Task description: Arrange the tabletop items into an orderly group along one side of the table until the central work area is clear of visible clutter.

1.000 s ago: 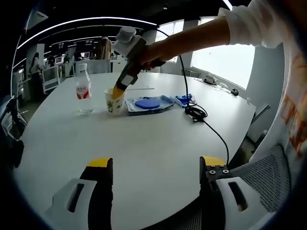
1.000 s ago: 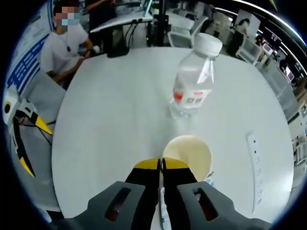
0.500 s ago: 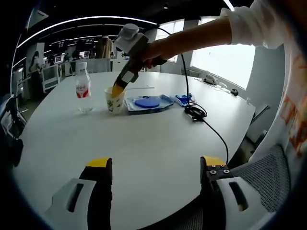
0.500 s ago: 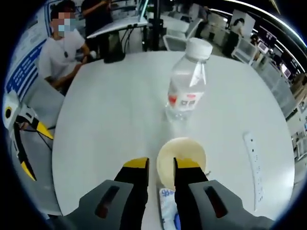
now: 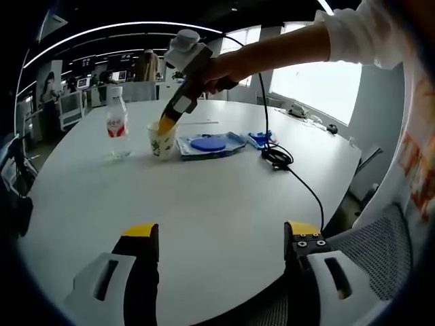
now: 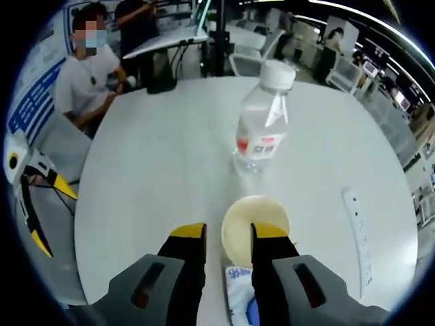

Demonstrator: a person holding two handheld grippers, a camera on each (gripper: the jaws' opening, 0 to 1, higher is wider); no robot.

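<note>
In the right gripper view my right gripper [image 6: 228, 234] is open just above a cream paper cup [image 6: 262, 214]. The cup's left rim shows in the gap between the jaws. Beyond it stands a clear water bottle [image 6: 262, 129] with a red label and white cap. The left gripper view shows the same cup [image 5: 162, 141] and bottle [image 5: 117, 129] at the table's far side, with a hand holding the right gripper's yellow tip [image 5: 166, 125] at the cup's rim. My left gripper [image 5: 221, 231] is open over the near table edge, holding nothing.
A blue tray with a blue disc [image 5: 211, 145], a small blue item [image 5: 260, 140] and a coiled black cable [image 5: 279, 159] lie right of the cup. A white power strip [image 6: 358, 231] lies further along the table. A seated person [image 6: 85, 68] is across it. A mesh chair [image 5: 367, 251] stands by the near edge.
My right gripper, shut on the cup's rim one second ago, has opened and let go. The cup stays put beside the bottle. The left gripper has not moved.
</note>
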